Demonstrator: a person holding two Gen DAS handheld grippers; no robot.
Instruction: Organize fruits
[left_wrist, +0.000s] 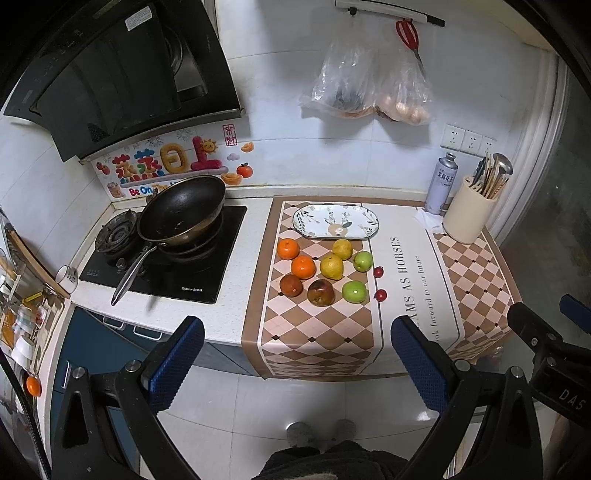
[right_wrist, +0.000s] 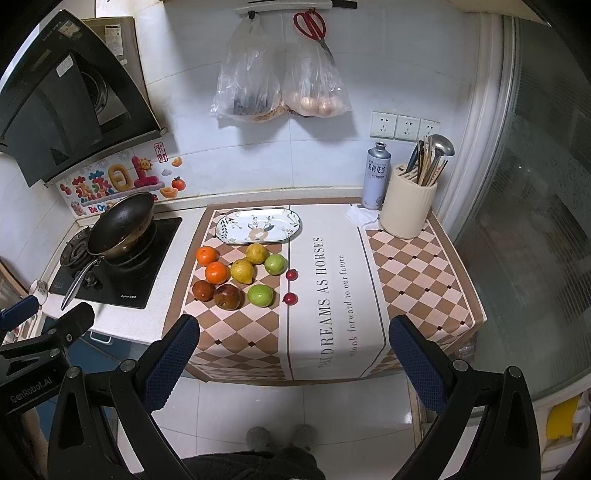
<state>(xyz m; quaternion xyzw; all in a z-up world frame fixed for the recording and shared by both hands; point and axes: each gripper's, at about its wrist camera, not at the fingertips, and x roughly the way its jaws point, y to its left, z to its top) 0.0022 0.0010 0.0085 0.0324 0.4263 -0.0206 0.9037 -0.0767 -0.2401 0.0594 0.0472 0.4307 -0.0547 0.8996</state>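
Several fruits lie in rows on the checkered cloth (left_wrist: 317, 332): two oranges (left_wrist: 303, 266), two yellow fruits (left_wrist: 331, 266), two green apples (left_wrist: 354, 291), two dark red-brown fruits (left_wrist: 321, 292) and two small red fruits (left_wrist: 380, 294). An oval deer-pattern plate (left_wrist: 335, 221) sits behind them, with nothing on it. The fruits (right_wrist: 242, 271) and plate (right_wrist: 258, 226) also show in the right wrist view. My left gripper (left_wrist: 297, 363) and right gripper (right_wrist: 293, 363) are both open and hold nothing, back from the counter's front edge above the floor.
A black wok (left_wrist: 183, 210) sits on the stove (left_wrist: 166, 266) to the left. A utensil holder (right_wrist: 408, 206) and a metal bottle (right_wrist: 376, 175) stand at the back right. Plastic bags (right_wrist: 280, 85) and red scissors (right_wrist: 312, 26) hang on the wall. A glass door (right_wrist: 535, 221) is at right.
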